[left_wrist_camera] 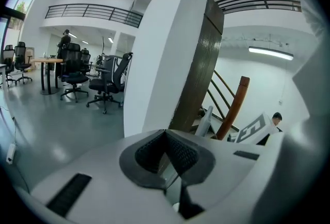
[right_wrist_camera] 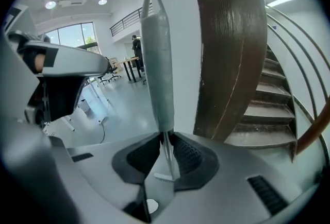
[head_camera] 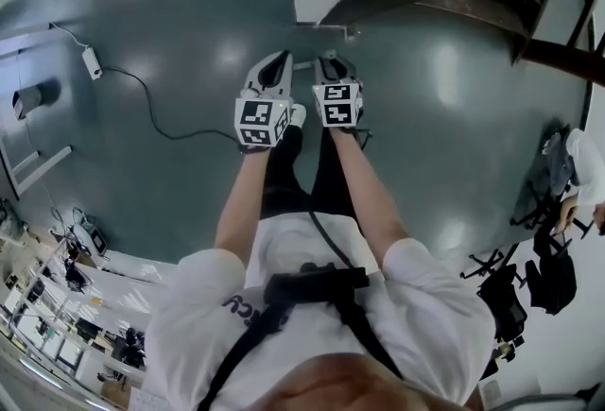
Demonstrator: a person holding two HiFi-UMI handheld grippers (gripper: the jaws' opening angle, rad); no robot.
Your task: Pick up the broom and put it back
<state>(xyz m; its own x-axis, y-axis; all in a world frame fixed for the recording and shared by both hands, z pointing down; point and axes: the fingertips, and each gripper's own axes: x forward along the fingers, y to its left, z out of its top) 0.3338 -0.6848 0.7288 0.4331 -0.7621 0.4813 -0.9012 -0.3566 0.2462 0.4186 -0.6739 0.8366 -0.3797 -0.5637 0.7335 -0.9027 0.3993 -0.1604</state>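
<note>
**Head view, looking down your arms.** Your left gripper (head_camera: 268, 78) and your right gripper (head_camera: 333, 69) are side by side and close together in front of you, above the grey-green floor (head_camera: 189, 12). Each carries its marker cube of black-and-white square patterns. A white power strip (head_camera: 92, 63) with a dark cable lies on the floor to the left. A seated person (head_camera: 579, 168) shows at the right edge. The dark print on your white shirt (head_camera: 312, 253) is folded and cannot be read.

**Right gripper view.** Your right gripper's jaws stand narrow, clamped on the broom (right_wrist_camera: 158, 63). The pads pinch the thin part just below its grey plastic grip. The grip rises upright from the jaws and ends in a hanging loop at the top. Only this end of the broom shows. Behind it stand a white wall (right_wrist_camera: 180, 37) and the dark wooden panel (right_wrist_camera: 227, 48) of a staircase, with the steps (right_wrist_camera: 268, 109) to the right.

**Left gripper view.** Your left gripper's jaws are together, pad against pad, and hold nothing. Ahead of them are the edge of the same white wall and a brown handrail post (left_wrist_camera: 234, 107). Black office chairs (left_wrist_camera: 108, 81) stand on the open floor to the left.
</note>
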